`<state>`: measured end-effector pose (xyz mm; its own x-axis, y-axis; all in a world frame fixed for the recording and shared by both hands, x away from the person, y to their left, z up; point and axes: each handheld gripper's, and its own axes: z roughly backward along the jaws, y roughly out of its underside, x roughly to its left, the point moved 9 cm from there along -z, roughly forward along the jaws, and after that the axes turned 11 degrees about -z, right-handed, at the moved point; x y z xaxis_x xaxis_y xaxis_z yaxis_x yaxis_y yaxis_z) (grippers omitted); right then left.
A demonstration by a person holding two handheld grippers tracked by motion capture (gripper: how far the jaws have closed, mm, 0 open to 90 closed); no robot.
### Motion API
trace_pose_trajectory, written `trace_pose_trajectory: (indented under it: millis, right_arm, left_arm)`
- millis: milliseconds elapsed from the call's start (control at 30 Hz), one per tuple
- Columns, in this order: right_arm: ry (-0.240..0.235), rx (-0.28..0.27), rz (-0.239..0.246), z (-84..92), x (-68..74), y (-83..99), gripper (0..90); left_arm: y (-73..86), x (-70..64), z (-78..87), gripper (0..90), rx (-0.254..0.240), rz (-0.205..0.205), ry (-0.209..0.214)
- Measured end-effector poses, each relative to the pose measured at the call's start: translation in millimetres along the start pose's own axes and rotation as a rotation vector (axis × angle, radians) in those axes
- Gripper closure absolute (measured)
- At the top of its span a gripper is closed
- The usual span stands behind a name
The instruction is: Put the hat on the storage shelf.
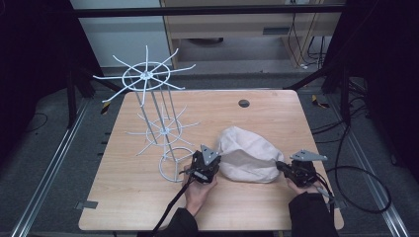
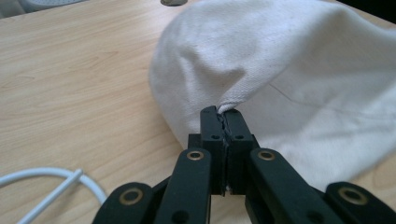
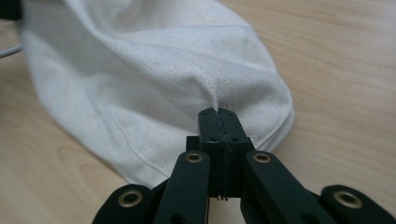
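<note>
We see a cream canvas bag [image 1: 249, 154] lying slumped on the wooden table [image 1: 128, 197], at about 4 o'clock from the table's middle, with a gripper pinching it at each end. The left gripper [image 1: 216, 157] sits at the bag's 9 o'clock side; in the left gripper view its 2 black jaws are pressed together on a gathered fold of the bag's cloth [image 2: 280, 70], with fabric pulled up into a small peak right at the tips of the left gripper [image 2: 223, 113]. The right gripper [image 1: 280, 165] meets the bag at its 4 o'clock corner. In the right gripper view those jaws are likewise closed flat against each other, with a thin pinch of the bag's stitched edge [image 3: 154, 88] caught at the tips of the right gripper [image 3: 218, 113], and a crease runs up from there into the cloth.

We hold each tool in 1 hand, forearms coming in from 6 o'clock in the high view, dark sleeves showing at the wrists.

At the bag's 9 o'clock stands a white wire rack [image 1: 160, 123], a tall stand with 2 tiers of radiating spokes and a ring base; that base lies just beside the left gripper. A curve of its white wire [image 2: 51, 179] shows at 8 o'clock in the left gripper view. A small dark round grommet [image 1: 243, 103] sits in the tabletop at 12 o'clock from the bag, well apart from it.
</note>
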<state>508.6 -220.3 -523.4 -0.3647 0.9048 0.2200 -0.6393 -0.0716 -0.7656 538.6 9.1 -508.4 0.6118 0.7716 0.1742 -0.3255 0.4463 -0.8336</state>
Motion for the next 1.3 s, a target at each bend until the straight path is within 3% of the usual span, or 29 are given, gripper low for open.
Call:
trace_pose_trajectory:
  millis: [167, 333, 467, 533, 600, 667, 800, 933, 1067, 1300]
  right_arm:
    - [-0.040, 0.002, -0.014, 15.5, 10.8, 14.7, 90.0]
    - [-0.068, 0.020, -0.005, 19.8, 20.0, 25.2, 89.9]
    - [-0.066, 0.024, -0.002, 20.7, 24.3, 29.2, 88.9]
    - [-0.065, 0.010, 0.003, 22.3, 23.8, 27.5, 87.6]
    - [-0.061, -0.011, 0.005, 24.9, 23.6, 24.7, 84.7]
    - [-0.057, -0.039, 0.004, 28.5, 23.8, 20.3, 81.8]
    - [-0.046, -0.088, 0.013, 34.6, 24.7, 9.8, 75.9]
    - [-0.032, -0.085, 0.019, 36.0, 27.1, 3.5, 69.2]
    - [-0.021, -0.082, 0.025, 37.5, 29.7, -4.7, 63.5]
    - [-0.023, -0.085, 0.044, 41.8, 38.4, -18.8, 55.9]
  left_arm:
    - [-8.9, 0.9, -12.9, 88.6, 0.004, 0.001, -0.011]
    - [-14.2, 0.1, -22.2, 88.4, -0.004, -0.007, -0.012]
    - [-13.7, 0.3, -23.2, 86.6, -0.003, -0.004, 0.006]
    - [-12.5, -0.3, -19.2, 80.5, 0.003, -0.016, 0.028]
    - [-10.4, -2.7, -13.0, 71.0, 0.015, -0.023, 0.079]
    - [-7.6, -1.5, -2.2, 65.9, 0.028, -0.057, 0.094]
    - [-6.4, -0.8, 19.2, 58.2, 0.016, -0.063, 0.131]
    - [1.4, 2.3, 41.8, 52.6, 0.027, -0.129, 0.137]
    - [11.3, 7.6, 62.9, 49.3, 0.032, -0.158, 0.142]
    - [30.0, 23.0, 96.9, 45.3, 0.035, -0.158, 0.127]
